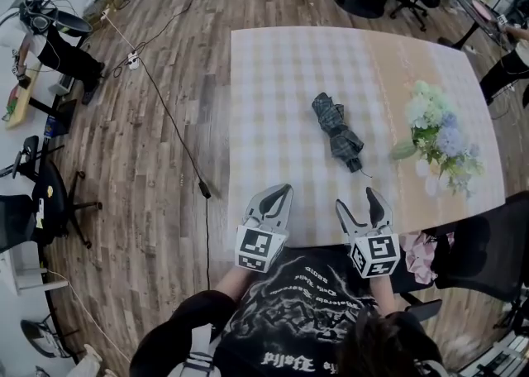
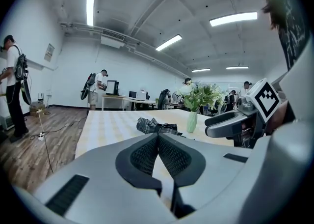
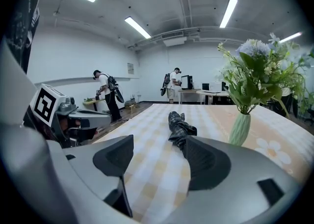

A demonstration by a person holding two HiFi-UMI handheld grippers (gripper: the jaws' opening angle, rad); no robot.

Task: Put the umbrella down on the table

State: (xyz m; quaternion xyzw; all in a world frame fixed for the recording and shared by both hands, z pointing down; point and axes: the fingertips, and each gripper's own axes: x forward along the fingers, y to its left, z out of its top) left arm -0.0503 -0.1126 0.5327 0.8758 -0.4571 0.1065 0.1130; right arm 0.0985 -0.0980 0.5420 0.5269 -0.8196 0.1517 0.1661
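**A:** What takes up most of the scene?

**B:** The grey-brown wood-plank floor. On it stands the long rectangular table under a pale checked cloth, running away from the person in the head view.

**A:** Anything beside it?

**B:** A black office chair stands just off the table's near right corner. A thin black cable trails over the floor to the left.

**A:** And on the cloth?

**B:** A bunch of white and pale blue flowers in a slim pale green vase stands near the right edge. To its left, about mid-table and apart from the vase, is the folded dark plaid umbrella. It lies flat on the cloth, its length pointing roughly away from the person. Neither gripper touches it.

**A:** Where are the grippers?

**B:** Both are at the table's near edge, side by side and well short of the umbrella. The left gripper, grey with black ribbed pads, has its jaws brought together at the tips, with nothing between them.

**A:** The other one?

**B:** The right gripper has its jaws spread wide and grips nothing. In the right gripper view only bare cloth shows between the pads. The umbrella lies farther up the table, just past the tip of the right-hand jaw.
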